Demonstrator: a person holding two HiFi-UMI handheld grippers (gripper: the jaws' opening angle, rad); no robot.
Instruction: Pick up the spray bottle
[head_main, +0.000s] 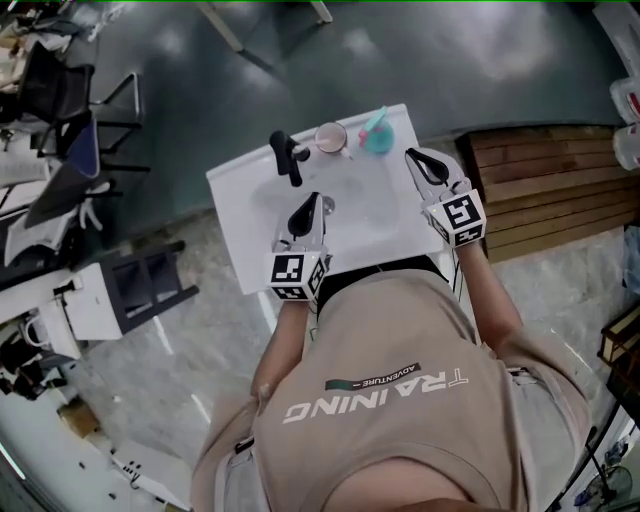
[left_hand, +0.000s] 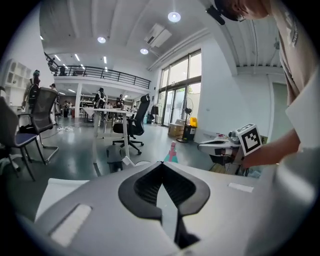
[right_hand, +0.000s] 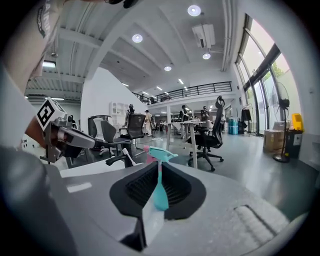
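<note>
A white sink (head_main: 238, 200) stands in front of the person, with a black tap (head_main: 288, 156) at its far left and a cup (head_main: 331, 137) beside the tap. The spray bottle (head_main: 377, 131) is teal with a pink tip. It stands upright on the far right corner of the sink, just right of the cup.

The right gripper (head_main: 414, 156) hangs over the right edge of the sink, pointing at the bottle from the near side with its tips just short of it. In the right gripper view its jaws stand almost together, with only a thin slit between them. The bottle (right_hand: 159, 153) shows through that slit and above it, beyond the tips and not gripped.

The left gripper (head_main: 311, 201) hovers over the middle of the basin, near the tap. Its jaws meet at the tips and hold nothing. From there the bottle (left_hand: 172, 152) shows far off, ahead and slightly right.
</note>
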